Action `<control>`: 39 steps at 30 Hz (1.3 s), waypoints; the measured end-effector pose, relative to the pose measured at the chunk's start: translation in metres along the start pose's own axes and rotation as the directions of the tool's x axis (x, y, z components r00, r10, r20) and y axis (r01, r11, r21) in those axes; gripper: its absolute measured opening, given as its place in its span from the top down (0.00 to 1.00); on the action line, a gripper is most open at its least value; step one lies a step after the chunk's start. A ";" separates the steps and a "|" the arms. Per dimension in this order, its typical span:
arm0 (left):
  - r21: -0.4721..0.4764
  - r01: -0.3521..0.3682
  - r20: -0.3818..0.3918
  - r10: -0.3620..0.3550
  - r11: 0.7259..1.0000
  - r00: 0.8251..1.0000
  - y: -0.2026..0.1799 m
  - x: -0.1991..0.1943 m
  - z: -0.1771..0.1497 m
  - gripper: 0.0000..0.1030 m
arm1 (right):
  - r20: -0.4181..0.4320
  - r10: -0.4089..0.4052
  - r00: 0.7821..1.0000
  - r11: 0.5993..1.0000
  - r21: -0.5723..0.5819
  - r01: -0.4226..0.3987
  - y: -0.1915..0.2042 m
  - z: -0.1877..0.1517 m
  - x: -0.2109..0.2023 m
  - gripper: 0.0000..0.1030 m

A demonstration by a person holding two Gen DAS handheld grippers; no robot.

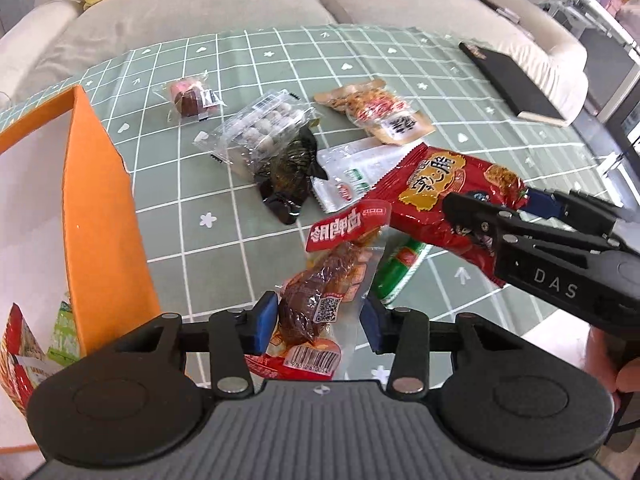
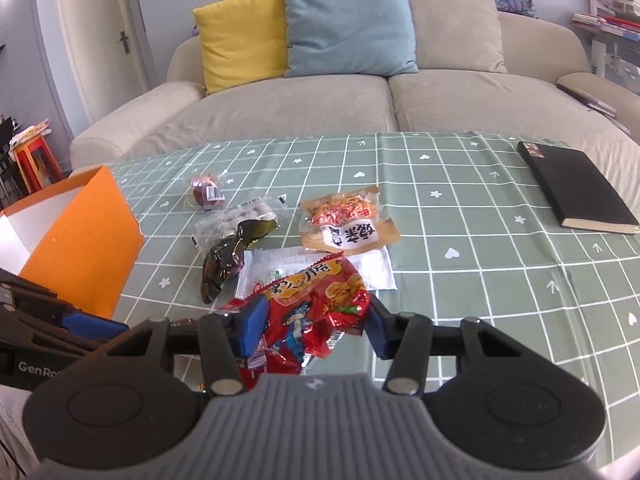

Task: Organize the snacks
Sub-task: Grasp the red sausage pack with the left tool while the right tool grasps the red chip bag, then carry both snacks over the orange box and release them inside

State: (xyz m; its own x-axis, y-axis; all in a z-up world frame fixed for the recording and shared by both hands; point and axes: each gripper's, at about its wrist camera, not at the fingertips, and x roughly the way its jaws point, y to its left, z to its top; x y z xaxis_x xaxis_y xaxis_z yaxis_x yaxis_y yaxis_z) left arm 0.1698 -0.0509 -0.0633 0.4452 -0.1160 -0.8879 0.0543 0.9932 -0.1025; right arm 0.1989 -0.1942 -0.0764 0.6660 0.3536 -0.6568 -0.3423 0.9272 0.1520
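My left gripper (image 1: pixel 316 326) has its blue pads on both sides of a clear pack of brown meat with a red label (image 1: pixel 320 292); the pack lies between the jaws and contact is unclear. My right gripper (image 2: pixel 312 326) straddles a red crinkly snack bag (image 2: pixel 312 312), which also shows in the left wrist view (image 1: pixel 448 200), lifted above the table. An orange box (image 1: pixel 100 200) with white inside stands at the left and holds some snack packs (image 1: pixel 24 344). It also shows in the right wrist view (image 2: pixel 80 240).
On the green checked tablecloth (image 2: pixel 460 240) lie a white sachet (image 2: pixel 360 264), a dark pack (image 2: pixel 224 260), a clear pack of pale balls (image 1: pixel 264 128), a tan snack pack (image 2: pixel 348 224), a small round sweet (image 2: pixel 206 194) and a green tube (image 1: pixel 400 268). A black notebook (image 2: pixel 576 192) lies at the right. A sofa stands behind.
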 end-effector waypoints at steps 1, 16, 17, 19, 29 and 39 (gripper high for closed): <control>-0.003 0.000 0.006 0.000 1.000 1.000 0.000 -0.002 0.000 0.52 | 0.007 -0.001 1.000 1.000 0.003 0.001 0.000 -0.001 -0.003 0.53; 0.004 -0.004 0.104 0.003 1.000 0.995 0.002 -0.031 -0.012 0.95 | 0.040 -0.028 0.999 0.999 -0.030 0.029 0.022 -0.005 -0.029 0.55; 0.004 0.000 0.116 0.000 1.000 0.993 0.002 -0.034 -0.013 0.95 | 0.045 -0.028 0.999 0.999 -0.034 0.030 0.024 -0.005 -0.031 0.55; 0.001 0.008 0.137 -0.008 1.000 0.991 0.004 -0.042 -0.013 0.95 | 0.056 -0.028 0.998 0.999 -0.039 0.030 0.029 -0.004 -0.036 0.55; -0.060 0.008 0.296 0.010 0.998 0.955 0.018 -0.097 -0.010 0.95 | 0.156 -0.014 0.988 0.998 -0.059 0.024 0.055 0.014 -0.072 0.56; -0.173 -0.031 0.419 0.102 0.984 0.902 0.058 -0.139 -0.009 0.95 | 0.230 0.107 0.967 0.985 -0.156 -0.072 0.104 0.044 -0.093 0.57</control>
State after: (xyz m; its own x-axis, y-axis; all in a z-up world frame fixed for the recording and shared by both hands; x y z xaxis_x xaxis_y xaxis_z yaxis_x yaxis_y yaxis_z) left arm 0.1034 0.0226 0.0500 0.7815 -0.0044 -0.6239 -0.1151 0.9818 -0.1511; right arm 0.1303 -0.1256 0.0328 0.7600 0.4700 -0.4488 -0.4885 0.8687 0.0824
